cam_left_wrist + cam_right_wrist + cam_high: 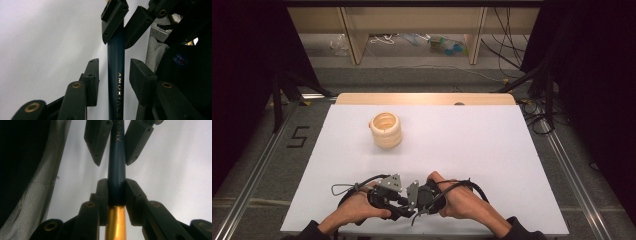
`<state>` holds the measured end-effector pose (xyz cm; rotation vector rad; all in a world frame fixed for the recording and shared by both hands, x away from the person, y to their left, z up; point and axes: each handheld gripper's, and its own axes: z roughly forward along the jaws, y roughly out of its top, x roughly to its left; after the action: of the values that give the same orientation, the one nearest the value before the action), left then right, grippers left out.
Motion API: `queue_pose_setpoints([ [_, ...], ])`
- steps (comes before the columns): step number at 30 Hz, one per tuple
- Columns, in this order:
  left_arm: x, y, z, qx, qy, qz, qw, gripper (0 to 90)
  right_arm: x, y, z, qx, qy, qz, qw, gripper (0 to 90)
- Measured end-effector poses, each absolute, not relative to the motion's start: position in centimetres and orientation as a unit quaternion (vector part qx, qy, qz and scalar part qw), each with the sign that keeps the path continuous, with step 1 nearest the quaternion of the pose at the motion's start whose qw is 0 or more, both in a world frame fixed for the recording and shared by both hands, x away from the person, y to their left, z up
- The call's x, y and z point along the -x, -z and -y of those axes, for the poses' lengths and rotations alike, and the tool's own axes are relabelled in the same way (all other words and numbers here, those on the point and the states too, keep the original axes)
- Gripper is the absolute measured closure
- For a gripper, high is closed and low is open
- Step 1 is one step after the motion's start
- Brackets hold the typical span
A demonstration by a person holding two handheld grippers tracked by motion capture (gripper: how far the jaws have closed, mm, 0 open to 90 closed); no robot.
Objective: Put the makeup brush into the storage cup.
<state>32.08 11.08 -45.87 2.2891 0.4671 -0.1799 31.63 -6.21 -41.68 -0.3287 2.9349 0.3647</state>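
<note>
Right gripper point(117, 192) is clamping a smooth navy tube with gold section point(116, 170); left gripper point(113, 75) jaws are straddling it, seemingly not touching.

A lab recording bay: white table point(492, 150) between black curtains point(242, 75), with loose cables point(507, 55) on the floor.

Person wears dark sleeves point(519, 226). Each hand carries a black gripper: left gripper point(388, 196), right gripper point(424, 196). Each has a grey 3-cornered plate point(390, 182) on top, a black cable point(362, 182), 2 black jaws, brass-coloured rivets point(31, 107) and small screws.
</note>
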Motion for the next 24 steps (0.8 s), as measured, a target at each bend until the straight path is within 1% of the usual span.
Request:
queue_pose_setpoints([
  [5,-31.96,45.98,-10.92,-0.891,0.087,-0.204,0.397,62.3,-31.83,41.75,6.04,0.137,-0.132,-0.977,0.092,74.5],
  [6,-32.01,46.02,-10.90,-0.891,0.089,-0.203,0.396,62.9,-31.49,41.68,6.13,0.118,-0.119,-0.982,0.083,74.5],
  [9,-31.95,46.08,-10.82,-0.891,0.094,-0.212,0.390,64.4,-31.47,41.78,6.05,0.125,-0.120,-0.981,0.081,74.5],
  [21,-32.17,46.29,-10.70,-0.891,0.107,-0.209,0.389,66.9,-31.24,41.80,5.89,0.130,-0.117,-0.981,0.085,74.5],
  [22,-32.19,46.30,-10.68,-0.891,0.106,-0.209,0.389,67.3,-31.16,41.96,5.83,0.127,-0.127,-0.981,0.076,74.4],
  [23,-32.15,46.29,-10.69,-0.891,0.109,-0.214,0.385,67.3,-31.11,41.78,5.80,0.130,-0.116,-0.981,0.087,74.5],
  [24,-32.20,46.30,-10.70,-0.892,0.109,-0.209,0.385,67.6,-31.10,41.80,5.78,0.132,-0.117,-0.981,0.085,74.5],
])
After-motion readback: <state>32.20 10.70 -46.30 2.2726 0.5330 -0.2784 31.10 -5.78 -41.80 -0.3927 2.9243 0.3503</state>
